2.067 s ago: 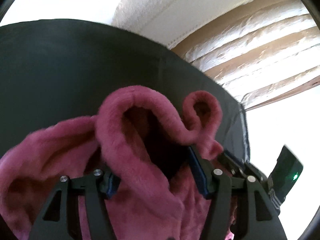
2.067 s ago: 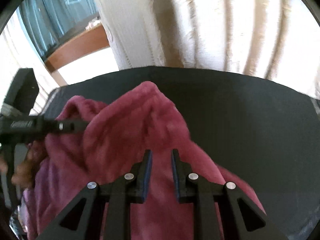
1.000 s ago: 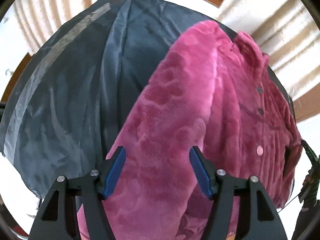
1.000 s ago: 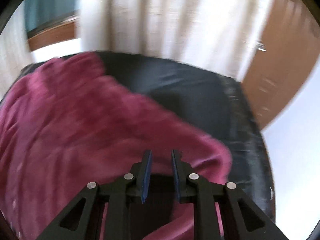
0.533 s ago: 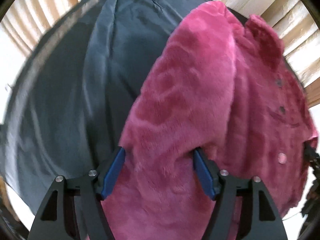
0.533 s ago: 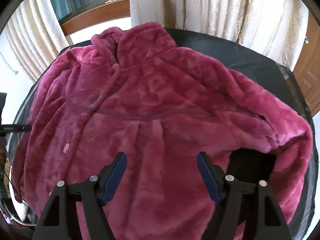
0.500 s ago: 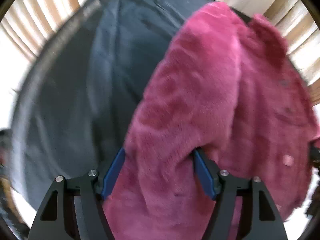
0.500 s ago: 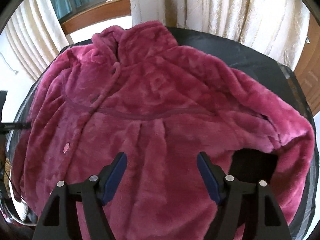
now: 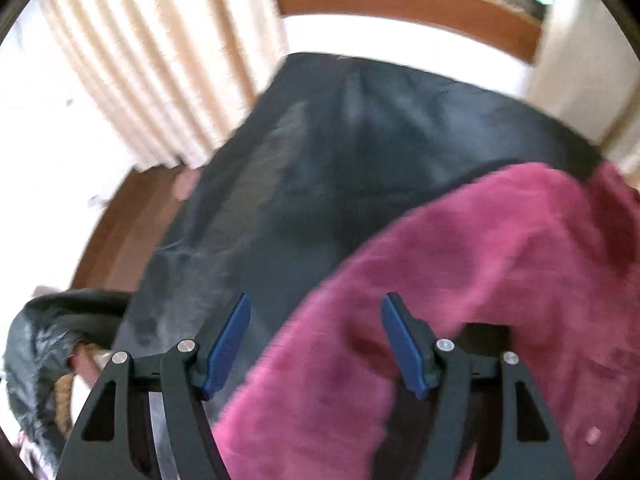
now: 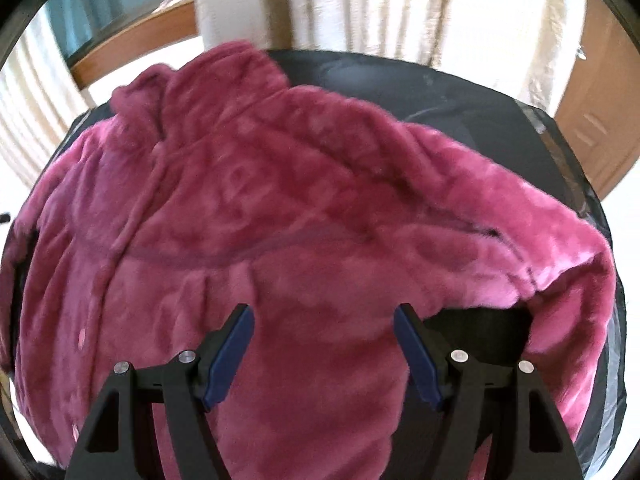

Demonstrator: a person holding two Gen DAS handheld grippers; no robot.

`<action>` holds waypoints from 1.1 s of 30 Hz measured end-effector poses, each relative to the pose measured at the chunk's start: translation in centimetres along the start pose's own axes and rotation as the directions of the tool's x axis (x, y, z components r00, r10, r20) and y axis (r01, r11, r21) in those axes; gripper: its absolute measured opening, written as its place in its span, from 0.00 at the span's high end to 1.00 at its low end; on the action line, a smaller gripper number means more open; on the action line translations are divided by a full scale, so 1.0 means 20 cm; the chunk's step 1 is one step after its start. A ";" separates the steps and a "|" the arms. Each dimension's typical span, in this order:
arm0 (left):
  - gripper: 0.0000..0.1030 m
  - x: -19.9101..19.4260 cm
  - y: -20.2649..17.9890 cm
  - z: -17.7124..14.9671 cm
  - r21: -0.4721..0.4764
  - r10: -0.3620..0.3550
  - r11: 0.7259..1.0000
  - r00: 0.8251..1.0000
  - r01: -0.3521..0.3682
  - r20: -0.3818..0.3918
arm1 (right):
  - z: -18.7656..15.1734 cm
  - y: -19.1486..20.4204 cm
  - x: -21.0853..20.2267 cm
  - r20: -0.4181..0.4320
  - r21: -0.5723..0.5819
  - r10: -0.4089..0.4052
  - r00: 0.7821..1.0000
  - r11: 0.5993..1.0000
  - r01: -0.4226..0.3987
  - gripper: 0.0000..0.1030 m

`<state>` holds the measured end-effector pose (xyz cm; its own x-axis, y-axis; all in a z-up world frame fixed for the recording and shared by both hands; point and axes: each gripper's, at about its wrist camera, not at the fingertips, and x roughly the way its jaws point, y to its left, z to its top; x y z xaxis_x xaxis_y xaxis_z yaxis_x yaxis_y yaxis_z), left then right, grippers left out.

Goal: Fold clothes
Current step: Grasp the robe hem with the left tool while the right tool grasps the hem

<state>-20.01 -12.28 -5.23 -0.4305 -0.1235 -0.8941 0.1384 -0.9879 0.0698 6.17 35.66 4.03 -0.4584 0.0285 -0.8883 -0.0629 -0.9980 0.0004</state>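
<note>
Sleeve (image 10: 560, 248) ahead-right of the wide, empty right tool (image 10: 323, 350) wants folding inward; the left tool (image 9: 316, 340), equally wide, should pin the jacket (image 10: 248, 216) flat on the worktop (image 9: 360, 140).

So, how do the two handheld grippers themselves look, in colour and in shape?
The left gripper and the right gripper look alike: matte black angular frames with triangular cut-outs, small round silver screw heads on the joints, and flat blue pads inside each finger. No cables, markings or sleeves are visible.

Magenta fleece jacket (image 10: 304, 216) lay spread flat before me, collar at far end, sleeve bent along right edge.
</note>
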 end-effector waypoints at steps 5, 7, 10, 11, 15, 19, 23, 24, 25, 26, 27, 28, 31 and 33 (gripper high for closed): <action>0.30 -0.06 -0.43 -0.02 0.156 -0.189 0.971 0.982 0.184 0.019 | 0.13 -0.07 0.06 0.031 0.079 -0.011 0.999 0.997 0.009 0.28; 0.30 -0.01 -0.60 -0.03 0.219 -0.225 0.951 0.974 0.220 -0.001 | 0.20 -0.08 0.12 0.029 0.090 -0.014 0.999 0.996 0.011 0.28; 0.30 0.18 -0.74 0.03 0.256 -0.197 0.946 0.980 0.200 -0.037 | 0.29 -0.07 0.24 0.007 0.100 -0.045 0.999 0.994 0.044 0.28; 0.30 0.23 -0.76 0.05 0.245 -0.189 0.950 0.981 0.195 -0.049 | 0.31 -0.08 0.28 -0.004 0.098 -0.084 0.996 0.992 0.084 0.28; 0.29 0.41 -0.69 0.19 0.186 -0.172 0.966 0.983 0.180 -0.058 | 0.39 -0.16 0.42 -0.030 0.149 -0.164 0.986 0.975 0.167 0.28; 0.29 0.50 -0.61 0.31 0.162 -0.177 0.970 0.983 0.181 -0.041 | 0.54 -0.19 0.50 -0.005 0.133 -0.221 0.975 0.966 0.220 0.27; 0.29 0.56 -0.61 0.41 0.182 -0.156 0.971 0.988 0.155 -0.011 | 0.71 -0.20 0.61 0.011 0.115 -0.264 0.964 0.958 0.261 0.18; 0.29 0.56 -0.61 0.44 0.191 -0.149 0.971 0.989 0.147 -0.001 | 0.74 -0.21 0.63 0.013 0.118 -0.267 0.964 0.957 0.264 0.16; 0.29 0.57 -0.61 0.45 0.197 -0.144 0.970 0.990 0.139 0.008 | 0.78 -0.21 0.65 0.018 0.110 -0.275 0.961 0.956 0.271 0.13; 0.29 0.58 -0.61 0.47 0.202 -0.139 0.970 0.990 0.133 0.016 | 0.81 -0.20 0.67 0.024 0.097 -0.285 0.958 0.955 0.281 0.11; 0.29 0.59 -0.61 0.48 0.203 -0.136 0.971 0.991 0.129 0.019 | 0.84 -0.19 0.69 0.031 0.081 -0.296 0.955 0.953 0.292 0.10; 0.29 0.60 -0.62 0.49 0.203 -0.133 0.971 0.991 0.126 0.020 | 0.86 -0.19 0.70 0.034 0.069 -0.301 0.953 0.952 0.298 0.08; 0.29 0.59 -0.62 0.49 0.213 -0.132 0.969 0.991 0.126 0.014 | 0.88 -0.23 0.72 0.019 0.057 -0.283 0.959 0.958 0.282 0.07; 0.29 0.54 -0.61 0.44 0.229 -0.139 0.964 0.990 0.135 0.003 | 0.85 -0.23 0.67 0.010 0.043 -0.264 0.964 0.964 0.263 0.07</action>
<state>-34.27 -2.32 -11.84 -0.4485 0.0151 -0.8936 -0.1293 -0.9904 0.0481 -14.72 41.52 -0.09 -0.4346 0.2915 -0.8521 -0.2196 -0.9519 -0.2136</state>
